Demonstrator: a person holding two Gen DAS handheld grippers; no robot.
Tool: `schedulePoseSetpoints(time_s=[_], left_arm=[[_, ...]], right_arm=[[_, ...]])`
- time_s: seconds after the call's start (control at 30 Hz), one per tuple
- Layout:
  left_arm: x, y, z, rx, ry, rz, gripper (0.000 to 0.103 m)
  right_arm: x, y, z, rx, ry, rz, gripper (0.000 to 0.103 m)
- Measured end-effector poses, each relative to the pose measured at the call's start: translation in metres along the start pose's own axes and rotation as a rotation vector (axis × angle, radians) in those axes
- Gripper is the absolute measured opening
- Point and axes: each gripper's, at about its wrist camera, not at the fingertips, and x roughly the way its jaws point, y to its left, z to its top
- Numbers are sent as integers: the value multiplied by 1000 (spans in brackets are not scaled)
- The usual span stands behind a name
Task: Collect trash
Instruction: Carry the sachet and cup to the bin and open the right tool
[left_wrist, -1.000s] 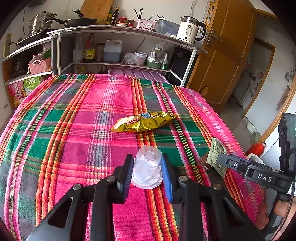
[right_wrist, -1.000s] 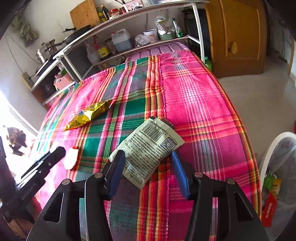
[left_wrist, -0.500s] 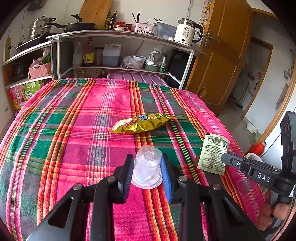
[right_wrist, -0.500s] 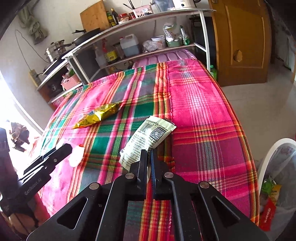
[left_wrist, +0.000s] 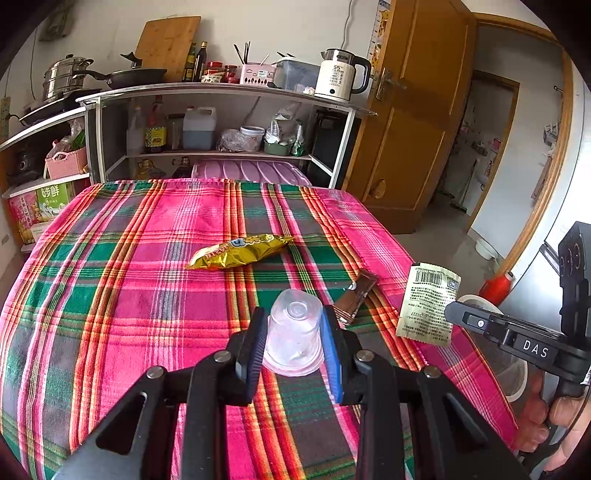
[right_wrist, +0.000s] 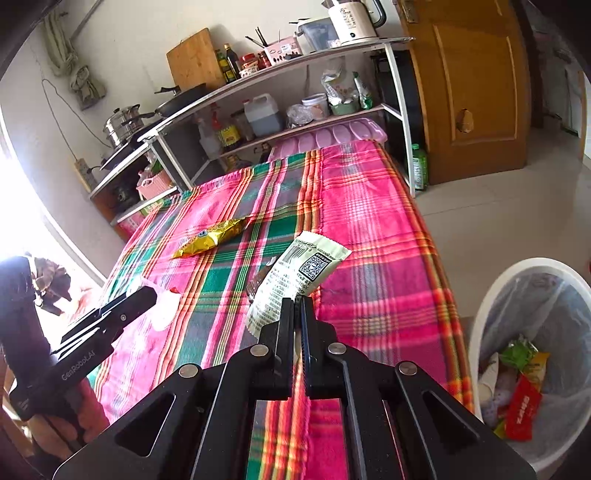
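Claws both loaded: left claw (left_wrist: 293, 338) clamped on upturned clear plastic cup (left_wrist: 294, 330), right claw (right_wrist: 296, 314) pinched on white barcode wrapper (right_wrist: 299, 275), hanging clear of counter (right_wrist: 369, 221). I'd swing to bin (right_wrist: 491, 295) at four o'clock, release over the opening.

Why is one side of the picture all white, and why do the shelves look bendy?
In the right wrist view, daylight from the left edge washes out the left gripper and the clear cup it holds. In both views the fisheye lens bends straight lines, so the shelf curves and the corners go black. The left wrist view is evenly lit and sharp.
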Motion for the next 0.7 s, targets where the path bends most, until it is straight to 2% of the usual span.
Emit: schedulePoseSetpoints(time_s=[0.7], left_arm=[[-7, -119, -10, 134, 21, -172, 30]], right_arm=[[-94, -71, -33, 116, -110, -92, 3]])
